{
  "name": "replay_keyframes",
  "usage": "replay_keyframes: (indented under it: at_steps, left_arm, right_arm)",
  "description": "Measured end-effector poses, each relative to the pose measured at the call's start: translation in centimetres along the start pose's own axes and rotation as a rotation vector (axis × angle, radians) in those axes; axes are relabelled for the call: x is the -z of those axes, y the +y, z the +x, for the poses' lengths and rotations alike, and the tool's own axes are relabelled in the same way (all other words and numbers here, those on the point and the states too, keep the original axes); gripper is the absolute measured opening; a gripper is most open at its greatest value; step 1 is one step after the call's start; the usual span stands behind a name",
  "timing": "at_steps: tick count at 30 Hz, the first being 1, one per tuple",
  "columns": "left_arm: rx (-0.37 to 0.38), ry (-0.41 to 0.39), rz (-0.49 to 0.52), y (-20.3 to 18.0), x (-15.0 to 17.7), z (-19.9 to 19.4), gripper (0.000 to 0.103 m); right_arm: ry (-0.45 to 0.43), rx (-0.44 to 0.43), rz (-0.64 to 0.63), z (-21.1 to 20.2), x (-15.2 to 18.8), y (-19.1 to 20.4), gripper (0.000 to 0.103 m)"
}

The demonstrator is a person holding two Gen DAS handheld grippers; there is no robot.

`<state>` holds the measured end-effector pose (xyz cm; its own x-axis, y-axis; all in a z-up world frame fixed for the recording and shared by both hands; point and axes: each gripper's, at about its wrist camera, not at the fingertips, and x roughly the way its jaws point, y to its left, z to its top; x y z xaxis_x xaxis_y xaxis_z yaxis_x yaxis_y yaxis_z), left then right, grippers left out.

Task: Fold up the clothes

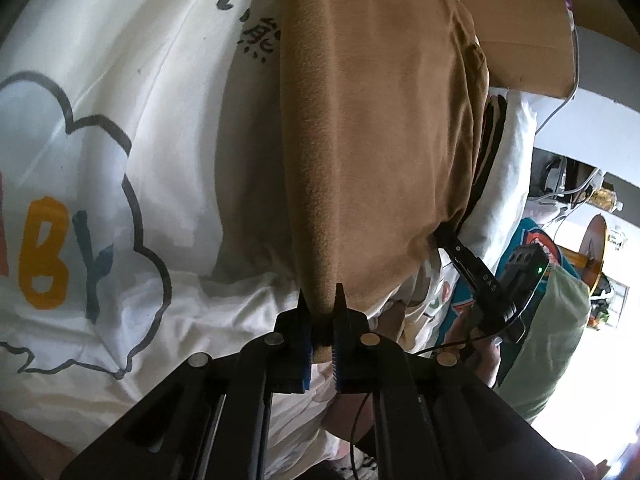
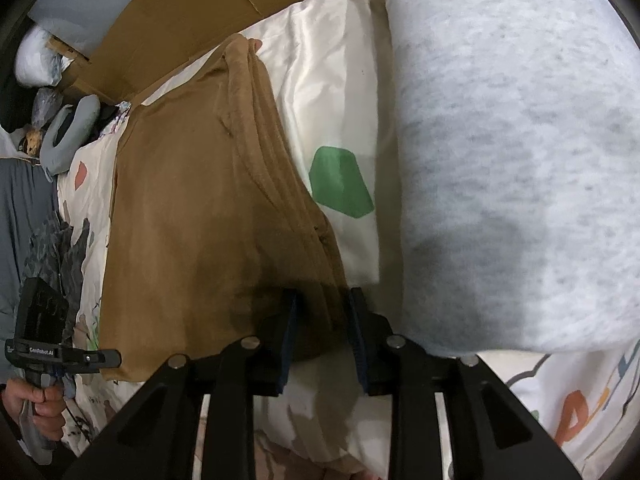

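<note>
A brown fleece garment [image 1: 372, 128] lies folded lengthwise on a white printed bedsheet [image 1: 120, 80]. My left gripper [image 1: 320, 312] is shut on its near edge, with cloth pinched between the blue pads. In the right wrist view the same brown garment [image 2: 192, 208] shows several stacked folds along its right side. My right gripper [image 2: 323, 320] is closed on that thick folded corner. The right gripper [image 1: 476, 276] also appears at the garment's far corner in the left wrist view. A hand [image 2: 40, 396] holds the left gripper [image 2: 108, 358] at the lower left.
A light grey garment [image 2: 520, 160] is heaped on the sheet right of the brown one. A cardboard box [image 2: 180, 20] stands beyond the bed, with a grey neck pillow [image 2: 68, 128] and bags beside it. Teal printed clothing [image 1: 532, 248] and a pale green cloth [image 1: 560, 340] lie at the right.
</note>
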<state>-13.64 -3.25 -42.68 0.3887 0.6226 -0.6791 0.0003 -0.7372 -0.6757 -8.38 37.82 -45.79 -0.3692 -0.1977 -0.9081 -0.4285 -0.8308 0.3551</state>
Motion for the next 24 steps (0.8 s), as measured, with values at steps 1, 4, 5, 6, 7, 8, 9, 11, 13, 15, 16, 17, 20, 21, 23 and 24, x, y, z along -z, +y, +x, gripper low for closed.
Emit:
replay_keyframes:
  at_steps: [1, 4, 5, 6, 7, 8, 9, 11, 13, 15, 16, 17, 20, 21, 23, 24]
  left_arm:
    - [-0.008, 0.000, 0.004, -0.1, 0.0, 0.0, 0.006]
    - [-0.047, 0.000, 0.025, -0.6, 0.1, -0.3, 0.006]
    - [-0.050, 0.001, 0.028, -0.8, 0.1, -0.4, 0.005]
    - [-0.056, 0.002, 0.033, -1.1, 0.0, -0.6, 0.005]
    - [-0.062, 0.003, 0.039, -1.3, 0.0, -0.8, 0.005]
    - [-0.068, 0.004, 0.041, -1.5, -0.1, -0.9, 0.005]
    - [-0.073, 0.004, 0.044, -1.7, -0.2, -1.1, 0.005]
    - [-0.084, 0.004, 0.049, -2.2, -0.4, -1.4, 0.005]
    - [-0.099, 0.007, 0.064, -2.5, -0.7, -1.8, 0.005]
    - [-0.108, 0.010, 0.079, -2.6, -1.0, -2.5, 0.005]
    - [-0.110, 0.011, 0.084, -2.5, -1.0, -2.8, 0.005]
    - [-0.111, 0.013, 0.088, -2.5, -1.1, -3.2, 0.005]
    - [-0.123, 0.012, 0.093, -2.2, -1.3, -3.8, 0.005]
    - [-0.131, 0.013, 0.096, -2.1, -1.3, -4.1, 0.005]
    - [-0.143, 0.016, 0.102, -2.1, -1.3, -4.2, 0.005]
    - [-0.148, 0.017, 0.105, -1.9, -1.3, -4.4, 0.005]
  right_arm:
    - [0.003, -0.001, 0.000, 0.1, 0.1, 0.0, 0.024]
    - [0.006, -0.016, 0.011, 0.2, 0.2, -0.3, 0.024]
    - [0.006, -0.022, 0.012, 0.1, 0.3, -0.4, 0.024]
    - [0.009, -0.027, 0.009, 0.1, 0.4, -0.4, 0.024]
    - [0.012, -0.031, 0.005, 0.0, 0.6, -0.5, 0.023]
    - [0.015, -0.035, 0.001, 0.0, 0.7, -0.5, 0.019]
    - [0.018, -0.041, -0.002, -0.2, 0.7, -0.5, 0.016]
    - [0.023, -0.055, -0.008, -0.5, 0.9, -0.4, 0.012]
    - [0.035, -0.075, -0.023, -0.9, 1.1, 0.0, 0.011]
    - [0.048, -0.096, -0.040, -1.2, 1.3, 0.5, 0.010]
    - [0.054, -0.107, -0.048, -1.4, 1.4, 0.7, 0.010]
    - [0.060, -0.117, -0.056, -1.6, 1.5, 1.0, 0.010]
    - [0.080, -0.147, -0.083, -2.1, 1.8, 1.7, 0.009]
    - [0.086, -0.152, -0.094, -2.2, 1.9, 2.1, 0.008]
    - [0.098, -0.165, -0.122, -2.4, 2.2, 2.8, 0.008]
    - [0.105, -0.172, -0.136, -2.5, 2.3, 3.2, 0.008]
